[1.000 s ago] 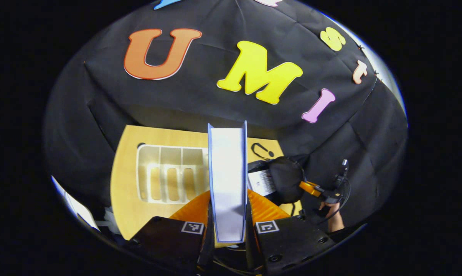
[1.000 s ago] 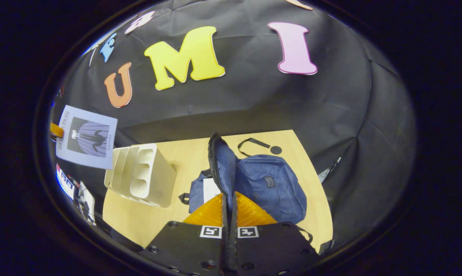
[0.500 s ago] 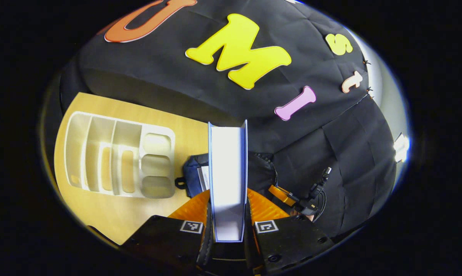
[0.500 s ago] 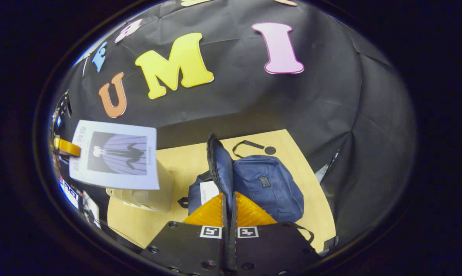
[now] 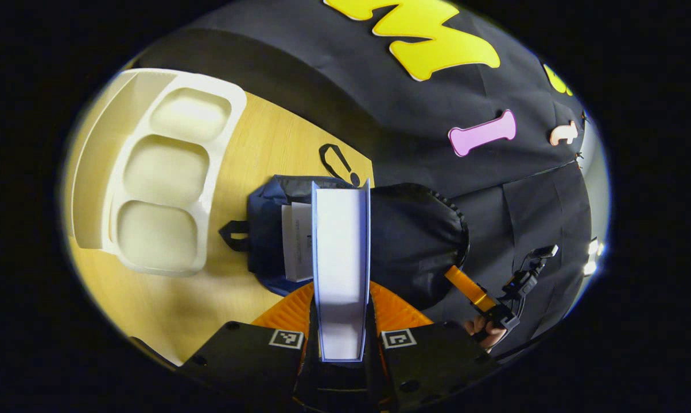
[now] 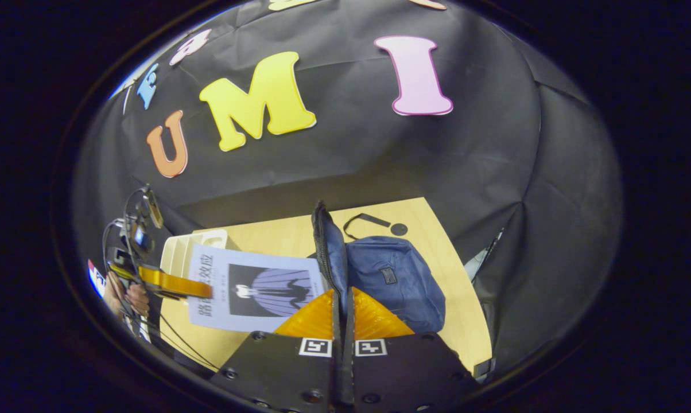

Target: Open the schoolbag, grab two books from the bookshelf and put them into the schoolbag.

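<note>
Holding one book [image 5: 341, 252] tight, left gripper [image 5: 341, 321] pinches it above open bag [image 5: 414, 241]. One more book [image 5: 297, 241] sits inside bag. Right gripper [image 6: 342, 321] squeezes bag flap [image 6: 329, 252], lifting it. One white shelf [image 5: 150, 183] stands beside bag on table [image 5: 265, 143].

The book [image 6: 253, 289] cover bears Chinese characters, too small to read.
</note>
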`<state>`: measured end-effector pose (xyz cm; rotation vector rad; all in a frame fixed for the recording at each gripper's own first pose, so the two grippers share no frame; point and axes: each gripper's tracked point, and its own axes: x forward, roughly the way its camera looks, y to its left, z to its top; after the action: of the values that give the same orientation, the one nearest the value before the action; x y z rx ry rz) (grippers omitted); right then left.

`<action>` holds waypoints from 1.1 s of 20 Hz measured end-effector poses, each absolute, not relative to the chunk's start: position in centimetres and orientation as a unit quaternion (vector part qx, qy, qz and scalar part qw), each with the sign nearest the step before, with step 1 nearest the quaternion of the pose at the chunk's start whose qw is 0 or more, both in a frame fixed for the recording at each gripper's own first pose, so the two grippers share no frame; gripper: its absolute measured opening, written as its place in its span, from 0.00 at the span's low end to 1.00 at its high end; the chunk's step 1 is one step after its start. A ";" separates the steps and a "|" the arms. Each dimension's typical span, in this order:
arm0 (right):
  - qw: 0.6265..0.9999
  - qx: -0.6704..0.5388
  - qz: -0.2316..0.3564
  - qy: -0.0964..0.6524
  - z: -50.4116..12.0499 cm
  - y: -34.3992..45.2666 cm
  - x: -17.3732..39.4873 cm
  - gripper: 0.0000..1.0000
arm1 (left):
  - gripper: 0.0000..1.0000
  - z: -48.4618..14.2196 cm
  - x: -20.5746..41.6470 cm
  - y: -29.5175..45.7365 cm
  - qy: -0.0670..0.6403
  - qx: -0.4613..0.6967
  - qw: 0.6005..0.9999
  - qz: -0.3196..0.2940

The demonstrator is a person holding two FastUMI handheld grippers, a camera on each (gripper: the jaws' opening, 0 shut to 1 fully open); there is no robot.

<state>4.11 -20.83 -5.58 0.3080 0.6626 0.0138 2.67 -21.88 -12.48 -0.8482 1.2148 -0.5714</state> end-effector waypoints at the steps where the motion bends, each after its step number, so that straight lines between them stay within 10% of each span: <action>1: 0.935 0.149 0.006 0.320 -5.2 -20.9 4.2 0.00 | 0.35 -13.0 2.8 -22.6 0.545 -0.384 0.699 -0.259; 22: 0.923 0.098 0.044 0.369 -8.6 -16.1 4.3 0.01 | 0.35 -20.8 4.6 -32.4 0.543 -0.471 0.621 -0.312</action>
<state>4.32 -16.10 -8.64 0.2021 0.7575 0.0903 4.61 -32.36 -20.77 -1.0825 1.2490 -0.7181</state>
